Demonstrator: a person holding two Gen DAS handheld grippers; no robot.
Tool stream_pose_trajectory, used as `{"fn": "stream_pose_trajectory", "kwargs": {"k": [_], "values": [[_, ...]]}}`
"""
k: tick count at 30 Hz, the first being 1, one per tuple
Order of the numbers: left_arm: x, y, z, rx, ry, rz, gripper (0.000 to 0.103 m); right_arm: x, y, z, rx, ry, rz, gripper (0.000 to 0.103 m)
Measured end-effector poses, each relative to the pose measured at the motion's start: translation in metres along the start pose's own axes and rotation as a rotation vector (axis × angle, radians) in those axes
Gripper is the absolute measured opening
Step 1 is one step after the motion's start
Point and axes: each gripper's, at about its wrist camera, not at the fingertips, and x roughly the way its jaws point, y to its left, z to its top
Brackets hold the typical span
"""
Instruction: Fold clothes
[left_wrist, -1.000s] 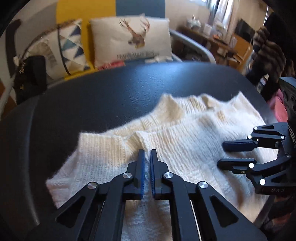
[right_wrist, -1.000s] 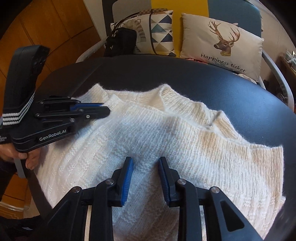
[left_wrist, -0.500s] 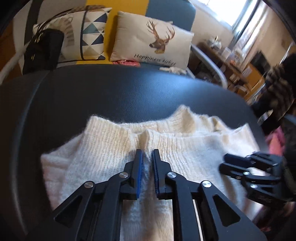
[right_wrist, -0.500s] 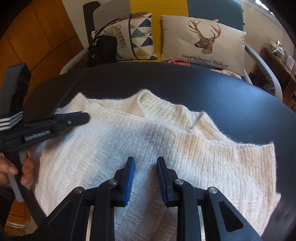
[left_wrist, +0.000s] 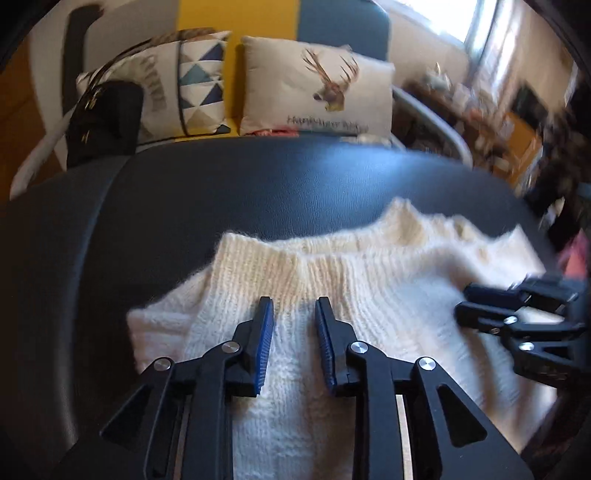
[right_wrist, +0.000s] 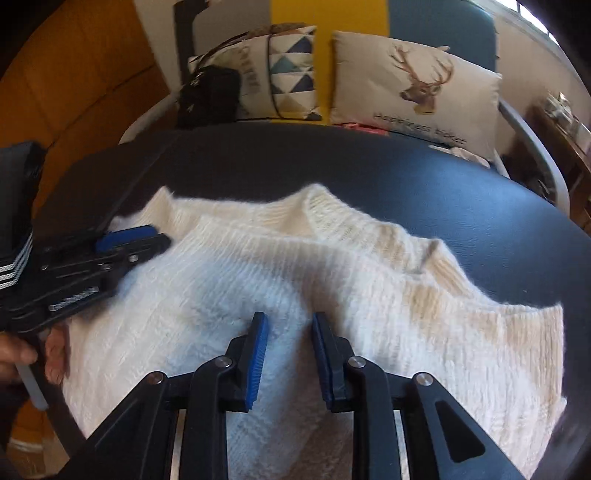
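A cream knitted sweater (left_wrist: 369, 295) lies folded on a round black table (left_wrist: 221, 192), its ribbed edge toward the far side. My left gripper (left_wrist: 293, 308) hovers over its left part, jaws open with only knit showing in the gap. My right gripper (right_wrist: 290, 321) is open over the middle of the sweater (right_wrist: 332, 280), nothing pinched. In the left wrist view the right gripper (left_wrist: 465, 299) sits at the sweater's right edge. In the right wrist view the left gripper (right_wrist: 147, 236) rests at the left edge, held by a hand (right_wrist: 22, 358).
Behind the table stands a sofa with a deer pillow (left_wrist: 317, 92), a triangle-pattern pillow (left_wrist: 184, 92) and a black bag (left_wrist: 103, 122). A wooden panel (right_wrist: 81, 74) is at the left. Cluttered furniture (left_wrist: 498, 122) stands at the right.
My left gripper has gone from shut to open over the sweater. Both grippers have shifted slightly over the knit; the sweater lies much as before.
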Motion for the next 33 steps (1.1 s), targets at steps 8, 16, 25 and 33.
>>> {"fn": "stream_pose_trajectory", "kwargs": {"k": [8, 16, 25, 33], "values": [[-0.010, 0.027, -0.005, -0.030, 0.006, 0.041, 0.026, -0.011, 0.010, 0.028, -0.053, -0.020, 0.130, 0.025], [-0.042, 0.063, -0.012, -0.147, -0.007, 0.003, 0.028, 0.008, 0.026, 0.037, -0.055, 0.024, 0.016, 0.026], [-0.086, 0.105, -0.081, -0.187, 0.043, -0.278, 0.032, -0.058, 0.004, -0.067, 0.106, 0.058, 0.155, 0.028], [-0.088, 0.076, -0.121, -0.117, 0.103, -0.422, 0.032, -0.073, -0.033, -0.095, 0.379, 0.016, 0.332, 0.029]]}}
